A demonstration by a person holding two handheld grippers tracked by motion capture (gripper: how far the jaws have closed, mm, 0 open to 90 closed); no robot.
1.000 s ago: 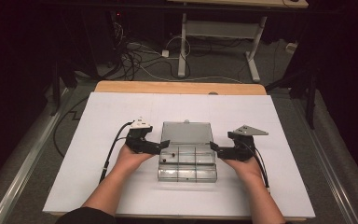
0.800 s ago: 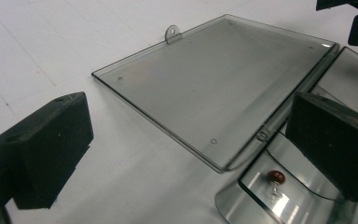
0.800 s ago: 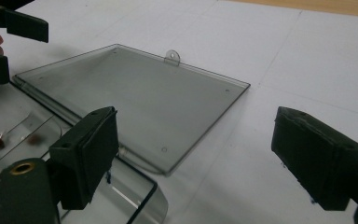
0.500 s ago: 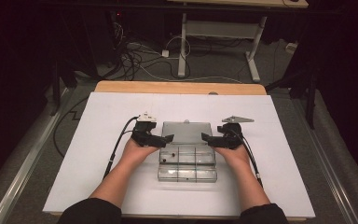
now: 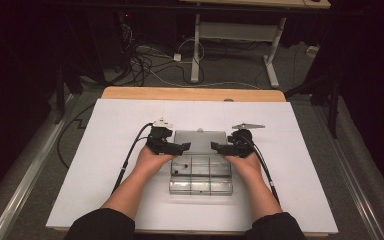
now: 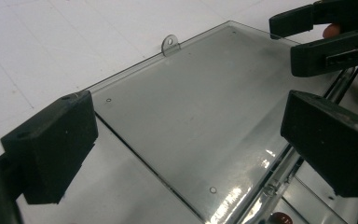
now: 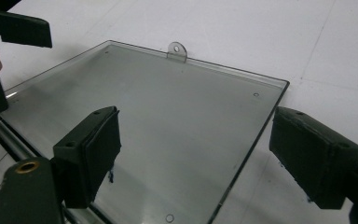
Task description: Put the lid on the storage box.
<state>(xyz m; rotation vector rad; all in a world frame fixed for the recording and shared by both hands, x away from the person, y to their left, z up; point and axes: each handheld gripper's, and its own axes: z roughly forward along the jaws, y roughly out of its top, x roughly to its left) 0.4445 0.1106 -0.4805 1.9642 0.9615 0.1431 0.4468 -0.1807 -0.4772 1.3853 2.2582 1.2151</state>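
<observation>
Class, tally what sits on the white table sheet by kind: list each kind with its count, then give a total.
Clear plastic compartment box with its lid laid open flat: 1
Black two-jaw grippers, left gripper and right gripper: 2
Small dark red bits inside the box: at least 2, too small to identify
Total: 5

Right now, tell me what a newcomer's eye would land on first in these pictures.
First, the clear plastic compartment box at the middle of the white table, its lid flipped open and lying flat behind it. Next, the two black tools flanking that lid: the left tool and the right tool, each with jaws open and nothing between them. A small red bead sits in one compartment.
</observation>
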